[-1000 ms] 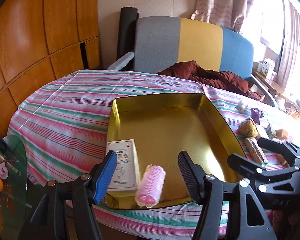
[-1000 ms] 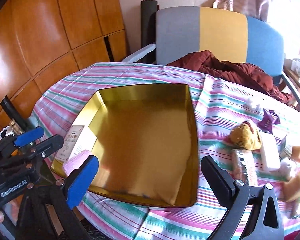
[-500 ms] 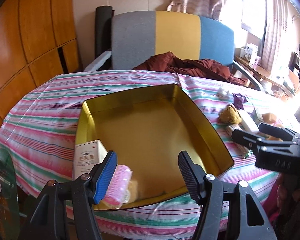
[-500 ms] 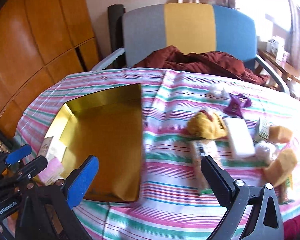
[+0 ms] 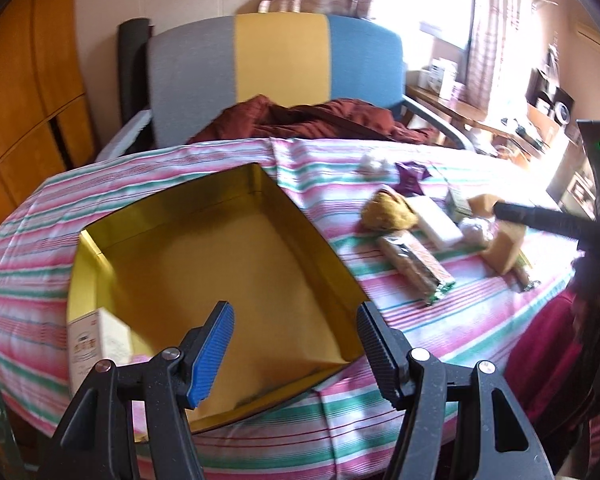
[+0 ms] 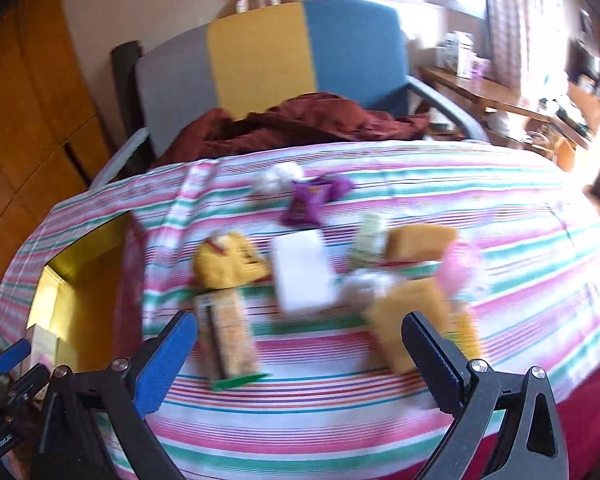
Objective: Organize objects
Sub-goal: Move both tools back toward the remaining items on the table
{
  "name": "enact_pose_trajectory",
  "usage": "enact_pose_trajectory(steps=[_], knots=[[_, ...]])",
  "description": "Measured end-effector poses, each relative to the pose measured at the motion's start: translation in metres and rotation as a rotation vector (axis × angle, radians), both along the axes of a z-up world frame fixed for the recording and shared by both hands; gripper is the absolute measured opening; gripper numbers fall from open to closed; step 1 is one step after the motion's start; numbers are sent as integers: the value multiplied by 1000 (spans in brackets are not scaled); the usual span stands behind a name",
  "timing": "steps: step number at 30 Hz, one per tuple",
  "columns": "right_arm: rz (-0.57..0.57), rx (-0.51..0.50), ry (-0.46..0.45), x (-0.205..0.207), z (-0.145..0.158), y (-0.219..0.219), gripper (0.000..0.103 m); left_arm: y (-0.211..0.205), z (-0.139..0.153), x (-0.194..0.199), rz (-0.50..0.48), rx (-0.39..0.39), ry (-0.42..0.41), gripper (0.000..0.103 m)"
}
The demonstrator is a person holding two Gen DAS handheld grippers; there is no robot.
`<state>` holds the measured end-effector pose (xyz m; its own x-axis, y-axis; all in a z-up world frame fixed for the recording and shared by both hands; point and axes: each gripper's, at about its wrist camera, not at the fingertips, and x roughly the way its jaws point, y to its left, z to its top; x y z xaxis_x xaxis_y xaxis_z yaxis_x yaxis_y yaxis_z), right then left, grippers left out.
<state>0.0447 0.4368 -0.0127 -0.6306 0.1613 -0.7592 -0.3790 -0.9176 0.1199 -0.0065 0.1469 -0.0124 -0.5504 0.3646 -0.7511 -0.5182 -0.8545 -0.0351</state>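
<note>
A gold tin tray (image 5: 236,184) (image 6: 56,268) lies on the striped tablecloth with a white box (image 5: 86,346) in its near left corner. To its right lies a cluster: a yellow plush (image 5: 388,212) (image 6: 228,260), a wrapped snack bar (image 5: 416,266) (image 6: 226,340), a white block (image 5: 438,224) (image 6: 302,272), a purple wrapper (image 6: 308,200), tan sponges (image 6: 410,308). My left gripper (image 5: 294,342) hangs open over the tray's near edge. My right gripper (image 6: 300,360) is open, empty, above the cloth in front of the cluster.
A grey, yellow and blue chair (image 5: 276,68) with a dark red garment (image 5: 300,120) stands behind the table. Wooden panels (image 5: 24,80) line the left wall. A cluttered sideboard (image 5: 500,120) sits by the bright window at right. A person's red clothing (image 5: 548,352) is at the near right.
Both views have swung to the right. The tray has slid left in both views, and the cluster of loose items now sits ahead of the right gripper. Both grippers stay open.
</note>
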Motion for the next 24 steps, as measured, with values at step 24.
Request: enact_pose_trajectory(steps=[24], knots=[[-231, -141, -209, -25, -58, 161, 90, 82, -22, 8, -204, -48, -82, 65]])
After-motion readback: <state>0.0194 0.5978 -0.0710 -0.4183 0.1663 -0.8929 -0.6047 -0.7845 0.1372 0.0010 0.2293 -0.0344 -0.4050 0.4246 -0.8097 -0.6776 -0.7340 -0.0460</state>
